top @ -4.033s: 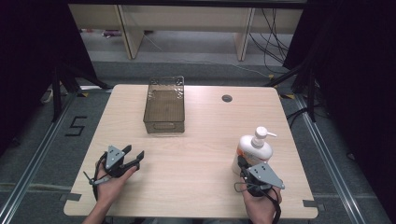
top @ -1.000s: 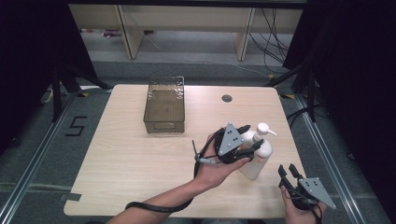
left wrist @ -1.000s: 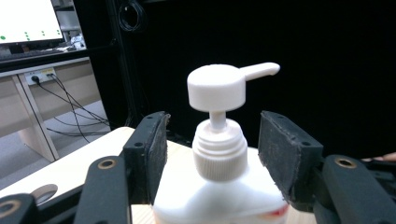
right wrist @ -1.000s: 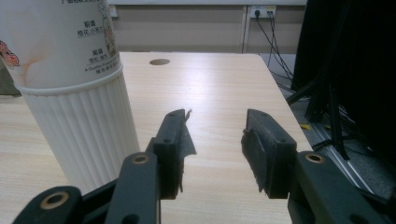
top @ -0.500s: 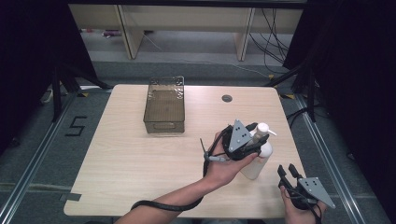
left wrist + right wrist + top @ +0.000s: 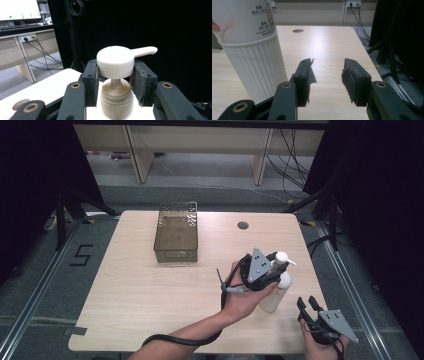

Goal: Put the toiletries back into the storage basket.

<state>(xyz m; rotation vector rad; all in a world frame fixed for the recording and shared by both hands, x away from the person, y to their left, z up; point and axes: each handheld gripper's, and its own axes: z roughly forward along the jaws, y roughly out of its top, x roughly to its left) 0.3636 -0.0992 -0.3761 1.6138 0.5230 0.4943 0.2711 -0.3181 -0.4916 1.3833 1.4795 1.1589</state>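
Pump bottle (image 6: 276, 291) stands near table's right edge (image 6: 311, 270).

Pump bottle (image 6: 276, 292): white, ribbed base, cream pump head (image 6: 115, 61). Table (image 6: 150, 290): pale wood grain. Basket (image 6: 175, 234): smoky translucent brown. Gripper pads (image 6: 307, 78): black

A wooden table (image 6: 150, 290) carries a mesh basket (image 6: 176, 232) and pump bottle (image 6: 276, 290).
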